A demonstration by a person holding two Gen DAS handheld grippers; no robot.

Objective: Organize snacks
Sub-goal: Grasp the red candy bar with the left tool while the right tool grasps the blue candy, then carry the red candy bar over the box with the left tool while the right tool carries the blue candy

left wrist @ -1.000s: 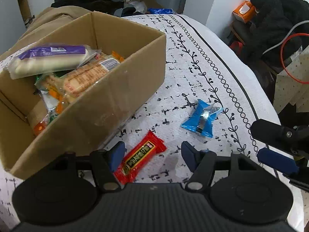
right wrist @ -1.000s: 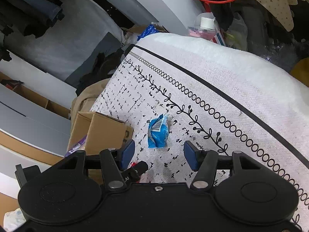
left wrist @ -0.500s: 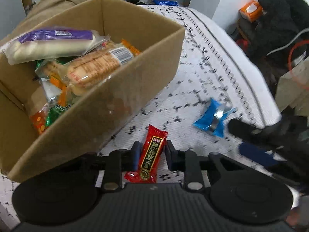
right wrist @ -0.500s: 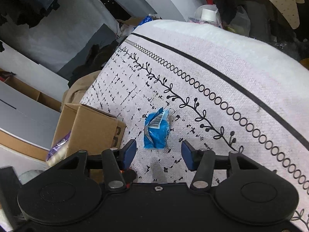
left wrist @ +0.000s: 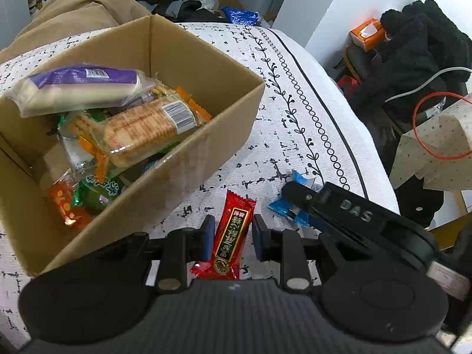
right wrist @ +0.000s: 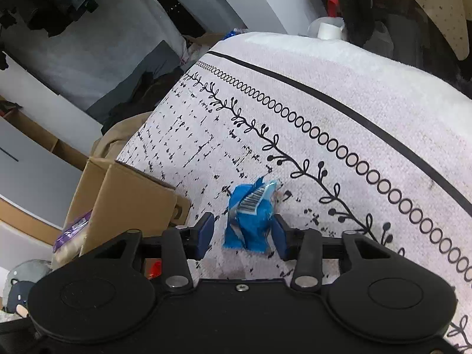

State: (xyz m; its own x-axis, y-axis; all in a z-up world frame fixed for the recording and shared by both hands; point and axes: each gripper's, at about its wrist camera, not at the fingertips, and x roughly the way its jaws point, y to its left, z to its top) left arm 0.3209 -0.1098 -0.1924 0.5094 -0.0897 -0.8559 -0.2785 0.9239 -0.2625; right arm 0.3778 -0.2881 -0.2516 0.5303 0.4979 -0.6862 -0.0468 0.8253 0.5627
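My left gripper (left wrist: pixel 233 234) is shut on a red snack bar (left wrist: pixel 231 239), which points forward just right of the open cardboard box (left wrist: pixel 206 153). The box holds several wrapped snacks, among them a purple-labelled pack (left wrist: pixel 79 85) and a biscuit pack (left wrist: pixel 144 129). A crumpled blue packet (right wrist: pixel 250 218) lies on the patterned white cloth (right wrist: pixel 324 112). My right gripper (right wrist: pixel 243 233) is open and low around it: the right finger touches the packet, and a gap shows at the left finger. In the left wrist view the right gripper (left wrist: pixel 301 209) covers most of the blue packet (left wrist: pixel 280 206).
The cloth's rounded edge drops off on the right toward black clothing (left wrist: pixel 413 59), an orange tissue box (left wrist: pixel 367 34) and a red cable loop (left wrist: pixel 436 124). Another blue wrapper (left wrist: pixel 239 16) lies beyond the far edge. The box corner (right wrist: pixel 126 194) sits left of the right gripper.
The left gripper shut on the red bar a second ago and still holds it near the box. The right gripper came down over the blue packet and its fingers narrowed slightly.
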